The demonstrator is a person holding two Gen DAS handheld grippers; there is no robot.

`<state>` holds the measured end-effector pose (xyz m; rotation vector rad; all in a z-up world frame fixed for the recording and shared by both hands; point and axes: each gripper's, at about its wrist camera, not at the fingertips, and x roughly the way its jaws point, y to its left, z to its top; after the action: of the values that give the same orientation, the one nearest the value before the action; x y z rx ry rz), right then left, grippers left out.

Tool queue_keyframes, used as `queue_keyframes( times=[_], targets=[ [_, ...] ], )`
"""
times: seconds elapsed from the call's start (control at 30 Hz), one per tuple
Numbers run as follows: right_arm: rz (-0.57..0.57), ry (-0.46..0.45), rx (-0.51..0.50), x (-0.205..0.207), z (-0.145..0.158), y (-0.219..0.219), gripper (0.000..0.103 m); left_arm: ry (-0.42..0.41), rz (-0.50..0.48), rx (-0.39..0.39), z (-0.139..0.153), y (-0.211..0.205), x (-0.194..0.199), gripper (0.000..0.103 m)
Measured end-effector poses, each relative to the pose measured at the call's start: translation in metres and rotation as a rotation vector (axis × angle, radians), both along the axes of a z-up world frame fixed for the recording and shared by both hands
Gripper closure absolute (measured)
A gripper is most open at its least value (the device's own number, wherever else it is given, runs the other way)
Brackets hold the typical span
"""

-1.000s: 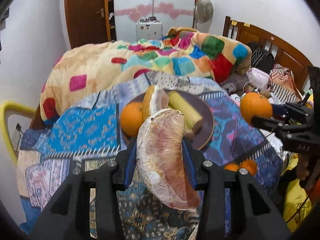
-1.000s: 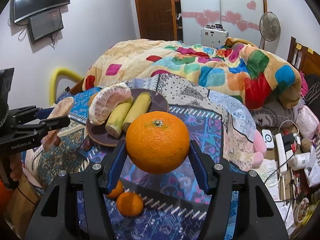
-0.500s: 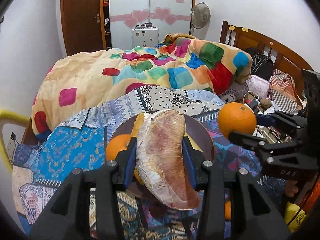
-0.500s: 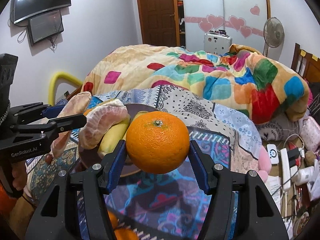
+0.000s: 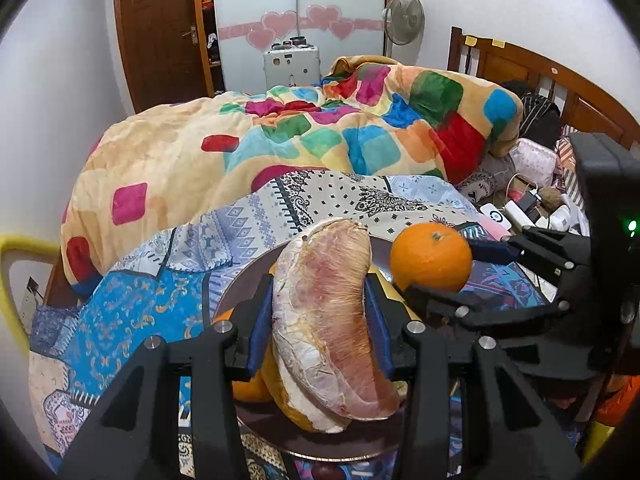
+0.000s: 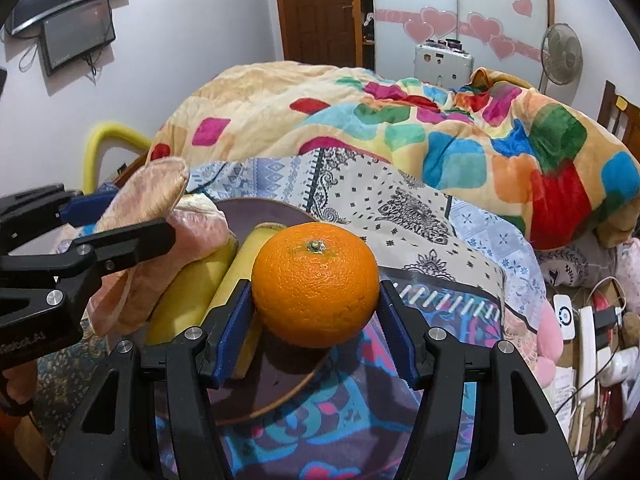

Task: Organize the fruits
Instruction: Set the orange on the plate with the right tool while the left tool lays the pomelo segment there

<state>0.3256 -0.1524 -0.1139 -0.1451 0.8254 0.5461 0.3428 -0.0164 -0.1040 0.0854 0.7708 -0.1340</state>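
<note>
A: Left gripper (image 5: 320, 320) is clamped on the pomelo segment (image 5: 328, 320) across its flat sides, over the plate (image 5: 248, 280). Membrane looks soft and tearable; I'd keep the squeeze light.

B: Right gripper (image 6: 316, 328) is clamped on the orange (image 6: 316, 284) at its widest girth, stem up, above the plate's near edge. Firm, round, likely to roll on release.

A: Bananas (image 6: 200, 288) and another segment (image 6: 192, 240) fill the plate's left. Beyond it: patterned cloth (image 6: 400, 208), then quilt (image 6: 440, 132).

Bright, even indoor light fills both views; soft shadows pool under the orange (image 6: 315, 284) on the plate (image 6: 280, 376). Fisheye bends the edges, corners black; focus stays sharp.
</note>
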Motion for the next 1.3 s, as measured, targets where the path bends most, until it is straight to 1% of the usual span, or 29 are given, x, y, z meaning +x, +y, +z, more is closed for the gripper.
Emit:
queue_keyframes(
  times=[0.2,0.27,0.37,0.47,0.63,0.8,0.93,1.1,1.2,1.3],
  targets=[
    [0.018,0.019,0.01,0.0,-0.002,0.006,0.044,0.004,0.004,0.012,-0.004,-0.002,0.007,0.059],
    [0.023,0.023,0.005,0.0,-0.002,0.005,0.044,0.004,0.006,0.011,-0.005,-0.002,0.008,0.058],
    [0.035,0.026,-0.007,-0.001,-0.003,0.004,0.042,0.011,0.004,0.001,-0.005,-0.002,0.009,0.053],
    [0.038,0.022,-0.018,-0.002,-0.003,0.005,0.042,0.01,0.009,0.001,-0.005,-0.003,0.009,0.053],
    [0.039,0.024,-0.022,-0.004,-0.001,0.004,0.042,0.021,0.012,-0.015,-0.003,0.0,0.007,0.053],
    [0.029,0.006,-0.012,-0.01,0.01,-0.002,0.041,0.015,0.029,-0.043,0.005,0.005,-0.001,0.053],
    [0.014,-0.024,-0.011,-0.019,0.022,-0.008,0.041,0.001,0.034,-0.043,0.013,0.007,-0.014,0.053],
    [-0.003,-0.077,-0.002,-0.039,0.044,-0.018,0.041,-0.027,0.043,-0.055,0.03,0.013,-0.041,0.052],
    [-0.013,-0.103,0.011,-0.053,0.058,-0.022,0.041,-0.05,0.049,-0.06,0.04,0.016,-0.062,0.048],
    [-0.024,-0.124,0.037,-0.07,0.071,-0.028,0.041,-0.067,0.055,-0.058,0.048,0.018,-0.081,0.046]
  ],
)
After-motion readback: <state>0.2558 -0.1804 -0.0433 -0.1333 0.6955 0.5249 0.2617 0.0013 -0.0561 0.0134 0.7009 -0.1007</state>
